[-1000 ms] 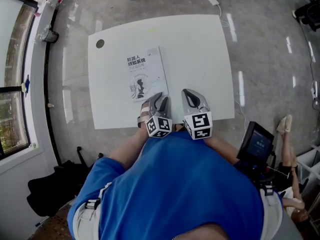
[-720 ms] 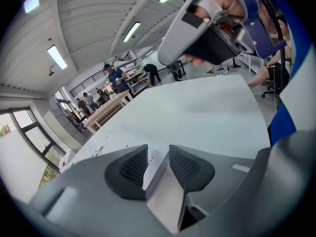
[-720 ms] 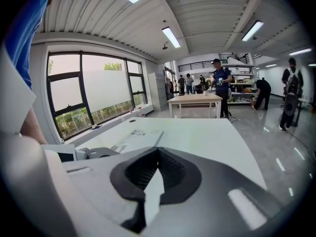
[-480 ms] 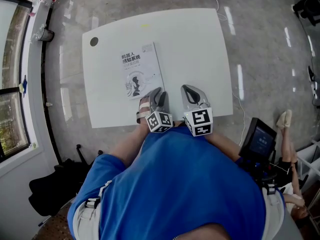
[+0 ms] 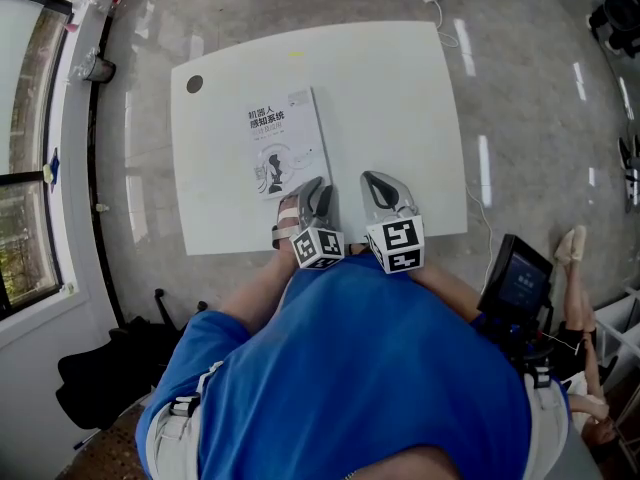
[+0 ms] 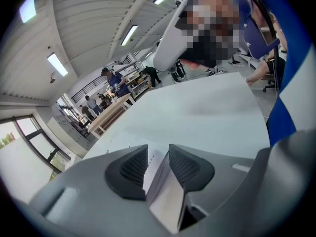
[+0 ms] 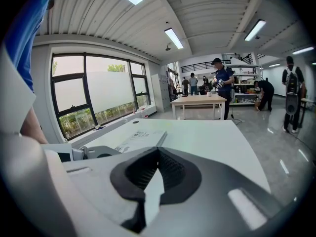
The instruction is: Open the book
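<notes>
Thin white paperback book (image 5: 286,148) lies closed on the white table (image 5: 400,98), left of centre; left gripper (image 5: 316,192) slightly apart, empty, at its near right corner, right gripper (image 5: 375,184) shut, empty; probably light, floppy, slick, so I'd pinch just the cover's right edge.

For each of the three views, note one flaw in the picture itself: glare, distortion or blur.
Head view: streaks of glare on the glossy floor, and the edges of the table bow. Left gripper view: dark rounded corners, the near pads soft. Right gripper view: window frames curve, ceiling lights blow out.
</notes>
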Tool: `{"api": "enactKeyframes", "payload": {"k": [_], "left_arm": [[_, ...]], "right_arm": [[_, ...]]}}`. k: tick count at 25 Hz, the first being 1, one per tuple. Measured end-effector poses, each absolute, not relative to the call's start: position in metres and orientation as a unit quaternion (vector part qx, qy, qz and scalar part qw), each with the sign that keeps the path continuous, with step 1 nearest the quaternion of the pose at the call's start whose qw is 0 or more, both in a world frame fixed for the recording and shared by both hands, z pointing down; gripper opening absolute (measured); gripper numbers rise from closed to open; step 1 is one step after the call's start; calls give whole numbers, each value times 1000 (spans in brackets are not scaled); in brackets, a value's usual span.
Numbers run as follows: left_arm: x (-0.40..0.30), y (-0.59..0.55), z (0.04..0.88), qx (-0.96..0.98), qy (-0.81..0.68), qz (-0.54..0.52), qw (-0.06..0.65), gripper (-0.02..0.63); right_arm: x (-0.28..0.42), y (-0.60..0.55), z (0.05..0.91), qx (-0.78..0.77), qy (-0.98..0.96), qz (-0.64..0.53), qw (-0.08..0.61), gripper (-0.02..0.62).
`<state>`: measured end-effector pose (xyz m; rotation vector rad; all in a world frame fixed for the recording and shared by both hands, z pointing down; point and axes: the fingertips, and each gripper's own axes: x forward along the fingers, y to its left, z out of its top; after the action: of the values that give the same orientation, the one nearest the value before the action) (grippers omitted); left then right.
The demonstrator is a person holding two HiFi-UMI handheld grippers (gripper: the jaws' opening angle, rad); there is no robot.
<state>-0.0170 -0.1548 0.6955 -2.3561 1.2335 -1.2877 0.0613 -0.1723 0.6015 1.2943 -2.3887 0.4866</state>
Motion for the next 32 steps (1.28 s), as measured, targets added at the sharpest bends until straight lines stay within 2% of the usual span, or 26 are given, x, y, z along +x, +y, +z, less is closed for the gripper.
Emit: {"api": "enactKeyframes", "payload": {"k": [15,32], "left_arm": [[-18,-154,698,-771,375,-485,173,138],[-20,-152,676,-789,374,-452,180,89]], "right_arm": [[66,-178,604,473,-843,176,185,3],[57,-185,598,473,-843,175,185,3]]}}
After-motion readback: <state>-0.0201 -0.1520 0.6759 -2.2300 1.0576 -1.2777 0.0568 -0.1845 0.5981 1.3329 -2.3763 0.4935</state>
